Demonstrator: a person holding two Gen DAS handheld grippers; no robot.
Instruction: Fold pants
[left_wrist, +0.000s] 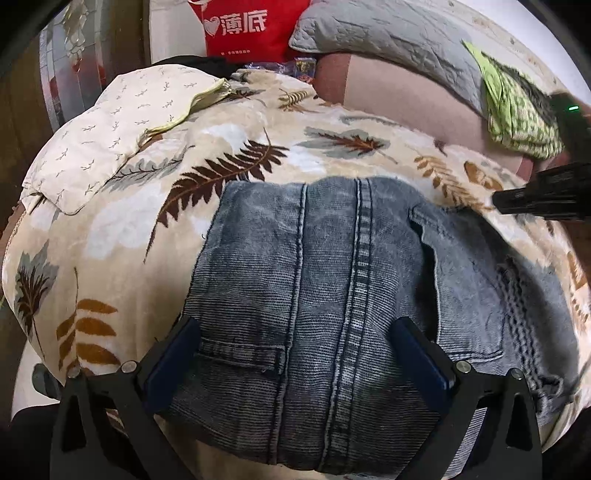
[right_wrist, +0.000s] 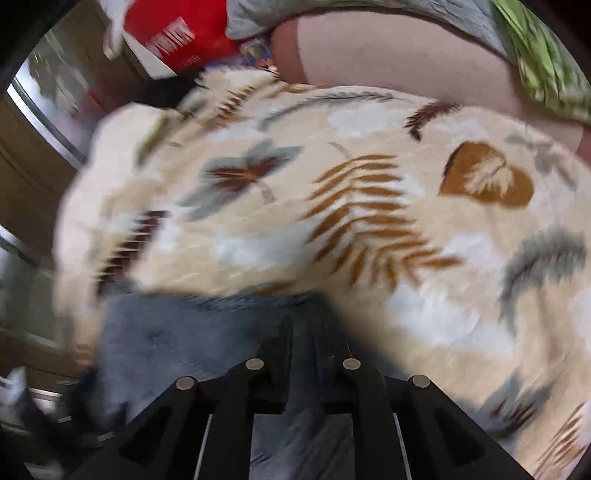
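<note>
Faded blue denim pants (left_wrist: 314, 295) lay folded on leaf-print fleece blanket (left_wrist: 129, 236); left gripper (left_wrist: 295, 369) jaws wide, empty. Right gripper (right_wrist: 303, 354) jaws nearly closed, seemingly gripping nothing (blurred). Next: grasp for another fold.

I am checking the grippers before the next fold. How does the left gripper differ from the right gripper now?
The left gripper has jaws spread wide over the jeans; the right gripper has jaws nearly together. The left view is sharp, the right view blurred. Whether the right gripper pinches denim cannot be told. Both point down at the leaf-print blanket.
</note>
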